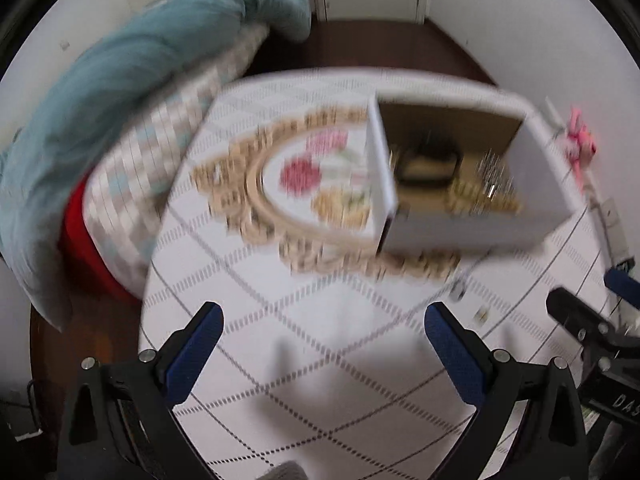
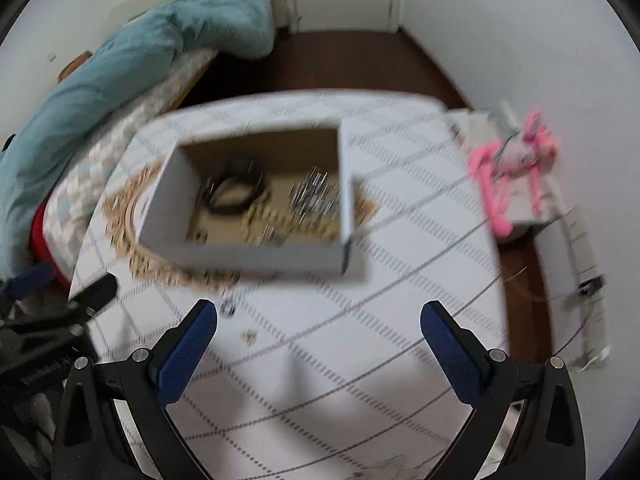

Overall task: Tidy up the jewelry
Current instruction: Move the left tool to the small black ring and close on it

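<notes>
A white cardboard box (image 1: 460,236) (image 2: 248,256) stands on the patterned tablecloth, blurred by motion. Inside it lie a black bracelet (image 1: 428,164) (image 2: 236,192), a gold chain (image 1: 484,196) (image 2: 264,216) and a spiky silver piece (image 2: 316,196). Two small loose pieces rest on the cloth in front of the box: a silver one (image 2: 228,309) (image 1: 458,294) and a gold one (image 2: 250,337) (image 1: 481,314). My left gripper (image 1: 324,316) is open above the cloth, short of the box. My right gripper (image 2: 319,314) is open too, the loose pieces near its left finger.
The table (image 2: 400,320) carries a gold-framed floral design (image 1: 304,176) under the box. A bed with a teal blanket (image 1: 132,64) and a checked pillow (image 1: 132,184) lies left. A pink toy (image 2: 516,160) sits at the right on a pale box. Dark floor lies beyond the table.
</notes>
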A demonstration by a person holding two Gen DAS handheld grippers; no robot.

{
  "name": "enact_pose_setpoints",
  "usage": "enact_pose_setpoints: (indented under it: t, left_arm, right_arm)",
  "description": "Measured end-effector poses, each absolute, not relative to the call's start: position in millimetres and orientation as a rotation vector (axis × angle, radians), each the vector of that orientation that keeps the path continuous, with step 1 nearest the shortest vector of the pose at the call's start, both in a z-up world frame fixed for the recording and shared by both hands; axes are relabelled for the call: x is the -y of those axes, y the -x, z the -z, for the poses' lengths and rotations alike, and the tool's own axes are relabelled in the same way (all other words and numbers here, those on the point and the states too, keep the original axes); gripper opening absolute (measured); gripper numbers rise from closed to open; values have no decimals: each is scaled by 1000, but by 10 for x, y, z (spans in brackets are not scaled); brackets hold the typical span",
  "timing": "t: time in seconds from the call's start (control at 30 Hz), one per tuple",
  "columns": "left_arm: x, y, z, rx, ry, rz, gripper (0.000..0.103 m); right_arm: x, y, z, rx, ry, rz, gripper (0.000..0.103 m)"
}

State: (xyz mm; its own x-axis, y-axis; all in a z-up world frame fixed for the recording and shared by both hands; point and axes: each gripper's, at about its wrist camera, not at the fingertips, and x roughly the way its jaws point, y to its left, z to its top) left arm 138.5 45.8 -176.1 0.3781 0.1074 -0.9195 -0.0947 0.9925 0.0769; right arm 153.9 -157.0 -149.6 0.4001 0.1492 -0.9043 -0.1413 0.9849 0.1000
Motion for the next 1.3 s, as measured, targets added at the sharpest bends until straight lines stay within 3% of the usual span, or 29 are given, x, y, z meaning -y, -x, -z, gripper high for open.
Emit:
enact_pose_setpoints:
  t: [0.07, 0.13, 0.2, 0.43, 0.53, 0.6, 0.63, 0.7, 0.73, 1.3]
  left_arm:
    - [-487, -1350, 1933, -1211, -15, -128, 103]
    - [-532, -1314, 2103, -1246, -16, -135, 103]
    - [-579, -1292, 2214, -1268, -11, -134, 103]
    - [-693, -1255, 2329, -1279, -10, -149, 103]
    - [-707, -1248, 2329, -1279, -7, -149, 103]
    - [-708, -1245, 2338, -1278, -7, -151, 103]
    - [-702, -1242, 2334, -1275, -13, -153, 103]
    - [-677, -1240, 2317, -1271, -12, -151, 103]
    - [-658, -1237, 2291, -1267, -8, -147, 103]
    - [293, -1581, 2189, -1194, -30, 14, 102]
  right_arm:
    - [1485, -1492, 1676, -1167, -18, -222, 86]
    - [1404, -1479, 1817, -1191, -24, -251, 77]
    - [1329, -1458, 1919, -1198, -22, -280, 75]
    - [1094, -1444, 2122, -1221, 13, -327, 44]
    - [1015, -1419, 2140, -1195, 49, -318, 39]
    - [991, -1408, 2141, -1182, 74, -305, 23]
    - [992, -1413, 2146, -1184, 76, -308, 9]
    - [1023, -1406, 2142, -1182, 55, -317, 8]
    - [1053, -1409, 2137, -1181, 49, -314, 0]
    - [2084, -1463, 1919, -1150, -201, -182, 0]
